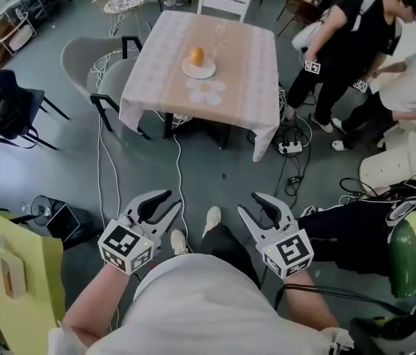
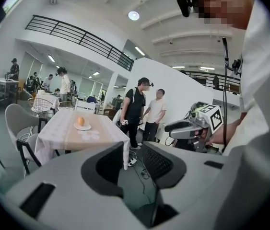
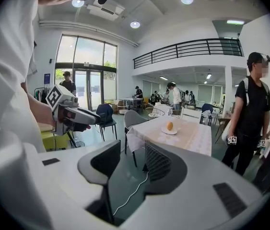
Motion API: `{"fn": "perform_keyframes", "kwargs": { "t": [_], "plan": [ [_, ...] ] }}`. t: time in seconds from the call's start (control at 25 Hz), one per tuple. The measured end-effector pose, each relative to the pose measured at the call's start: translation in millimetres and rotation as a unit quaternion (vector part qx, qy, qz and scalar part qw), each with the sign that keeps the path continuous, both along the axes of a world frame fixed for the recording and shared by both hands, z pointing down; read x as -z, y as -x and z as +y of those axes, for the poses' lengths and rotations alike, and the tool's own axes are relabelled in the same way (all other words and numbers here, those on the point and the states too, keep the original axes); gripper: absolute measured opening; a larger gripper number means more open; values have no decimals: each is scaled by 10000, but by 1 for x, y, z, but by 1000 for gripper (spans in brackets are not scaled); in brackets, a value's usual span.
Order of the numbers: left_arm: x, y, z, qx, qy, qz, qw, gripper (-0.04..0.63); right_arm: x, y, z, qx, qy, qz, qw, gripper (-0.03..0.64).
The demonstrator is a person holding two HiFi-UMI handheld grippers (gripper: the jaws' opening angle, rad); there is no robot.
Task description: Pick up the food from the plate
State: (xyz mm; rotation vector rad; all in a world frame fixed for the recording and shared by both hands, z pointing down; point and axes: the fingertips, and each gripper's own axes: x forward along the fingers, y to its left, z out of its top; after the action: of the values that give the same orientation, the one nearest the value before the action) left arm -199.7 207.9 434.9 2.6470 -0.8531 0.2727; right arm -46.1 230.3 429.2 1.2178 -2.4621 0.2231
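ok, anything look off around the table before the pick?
Nothing is spilled or askew: the food sits on its plate on the table. The only oddity is that loose cables and a power strip lie on the floor beside the table, a possible trip hazard on approach.

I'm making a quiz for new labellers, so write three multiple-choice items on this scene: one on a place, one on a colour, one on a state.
1. Where is the orange food?
A. on the floor
B. on the plate on the table
C. between a gripper's jaws

2. What colour is the plate?
A. white
B. black
C. red

3. How do the left gripper and right gripper stand?
A. both shut on food
B. left shut on the plate
C. both open, empty

Answers: 1 B, it sits on the plate; 2 A, the plate shows white; 3 C, each gripper view shows jaws apart, nothing between them.
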Motion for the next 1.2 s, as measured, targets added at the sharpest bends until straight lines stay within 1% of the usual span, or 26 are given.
{"fn": "perform_keyframes", "kwargs": {
  "t": [0.12,0.28,0.36,0.52,0.6,0.68,0.8,1.0,1.12,1.2],
  "plan": [
    [-3,-4,-44,196,64,15,9998,120,-4,-3,-43,45,52,-60,10000,169],
    [-10,-15,-118,442,120,-91,9989,135,-8,-14,-123,216,-17,-111,9997,169],
    [-13,-26,-159,571,207,-116,9981,147,-6,-24,-163,337,-47,-146,9993,169],
    [-13,-49,-236,890,540,42,9946,183,-1,-46,-236,686,-130,-102,9975,172],
    [-16,-61,-272,1016,592,-28,9931,198,2,-59,-266,808,-255,-54,9964,172],
    [-21,-73,-307,1151,587,-127,9915,207,-1,-74,-291,882,-258,-15,9958,172],
    [-32,-86,-357,1292,623,-272,9893,215,-12,-94,-321,824,-82,-69,9965,172],
    [-64,-101,-431,1384,858,-531,9852,241,-21,-107,-348,666,114,-131,9976,172],
    [-83,-104,-475,1466,980,-634,9823,252,-23,-113,-364,447,235,-153,9986,172],
    [-95,-106,-506,1503,1047,-743,9803,267,-21,-120,-376,213,253,-132,9994,172]
  ]
}}
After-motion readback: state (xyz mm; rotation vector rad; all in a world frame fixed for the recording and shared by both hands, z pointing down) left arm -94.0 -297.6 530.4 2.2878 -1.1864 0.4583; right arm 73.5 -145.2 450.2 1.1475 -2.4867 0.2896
